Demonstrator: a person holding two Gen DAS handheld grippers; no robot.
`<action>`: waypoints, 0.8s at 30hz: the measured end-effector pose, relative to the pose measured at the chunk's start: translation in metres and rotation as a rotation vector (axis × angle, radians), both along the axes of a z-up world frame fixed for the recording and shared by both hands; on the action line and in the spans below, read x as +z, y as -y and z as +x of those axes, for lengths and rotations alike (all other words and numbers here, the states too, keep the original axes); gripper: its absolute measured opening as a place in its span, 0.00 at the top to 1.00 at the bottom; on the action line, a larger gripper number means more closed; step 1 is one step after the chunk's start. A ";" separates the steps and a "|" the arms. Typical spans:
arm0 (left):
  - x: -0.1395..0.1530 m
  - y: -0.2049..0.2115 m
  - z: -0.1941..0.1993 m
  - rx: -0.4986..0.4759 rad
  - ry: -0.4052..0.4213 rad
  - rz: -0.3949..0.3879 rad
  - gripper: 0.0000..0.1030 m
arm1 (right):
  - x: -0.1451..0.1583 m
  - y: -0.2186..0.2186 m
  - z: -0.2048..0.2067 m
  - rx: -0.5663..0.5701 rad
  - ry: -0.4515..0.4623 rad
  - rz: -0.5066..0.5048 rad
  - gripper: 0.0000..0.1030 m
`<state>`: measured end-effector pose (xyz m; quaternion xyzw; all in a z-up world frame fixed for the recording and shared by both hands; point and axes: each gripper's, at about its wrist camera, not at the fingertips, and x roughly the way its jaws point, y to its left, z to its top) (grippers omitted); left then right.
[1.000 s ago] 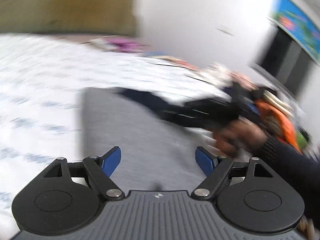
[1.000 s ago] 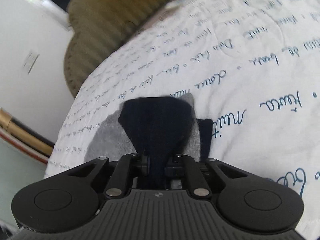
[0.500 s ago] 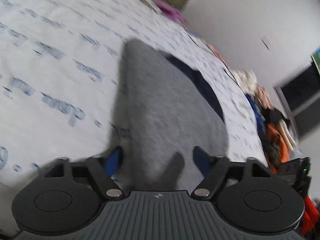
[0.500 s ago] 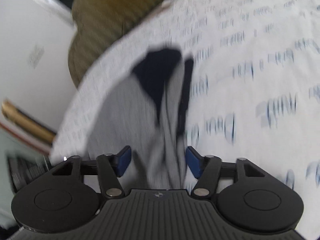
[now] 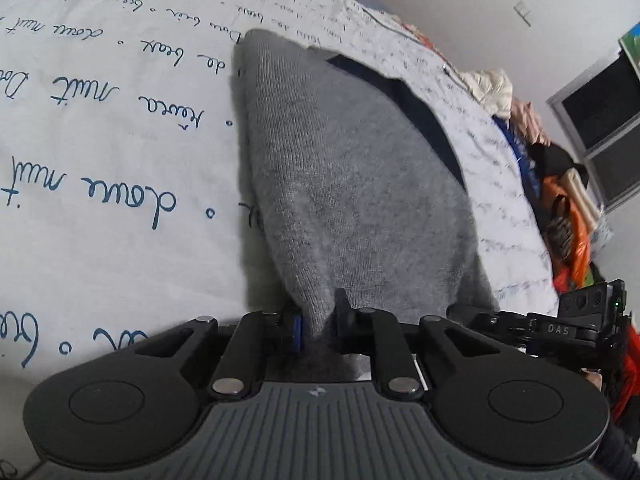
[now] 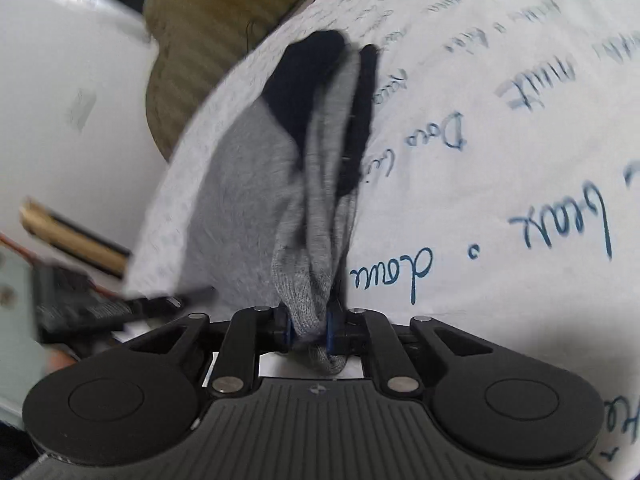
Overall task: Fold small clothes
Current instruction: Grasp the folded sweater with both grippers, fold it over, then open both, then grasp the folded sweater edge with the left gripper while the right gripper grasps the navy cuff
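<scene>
Left tool (image 5: 318,330) has just closed, jaws narrow and pinching the near edge of the grey sock (image 5: 352,184); right tool (image 6: 308,330) has also just been closing, clamped on the bunched end of the same grey knit with its navy toe (image 6: 304,76) beyond. Sock lies on the script-printed bed sheet (image 5: 100,140). Both ends gripped, likely to stretch it flat before folding. No containers visible

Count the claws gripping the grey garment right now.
2. The left claw pinches the near edge of the grey garment lying on the bedsheet; the right claw clamps a bunched fold of it.
</scene>
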<state>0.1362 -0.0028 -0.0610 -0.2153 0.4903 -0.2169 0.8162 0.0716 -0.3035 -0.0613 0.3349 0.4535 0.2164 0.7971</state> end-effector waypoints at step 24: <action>-0.003 -0.004 0.103 0.215 0.180 -0.004 0.79 | -0.002 -0.014 0.150 -0.028 0.105 -0.013 0.66</action>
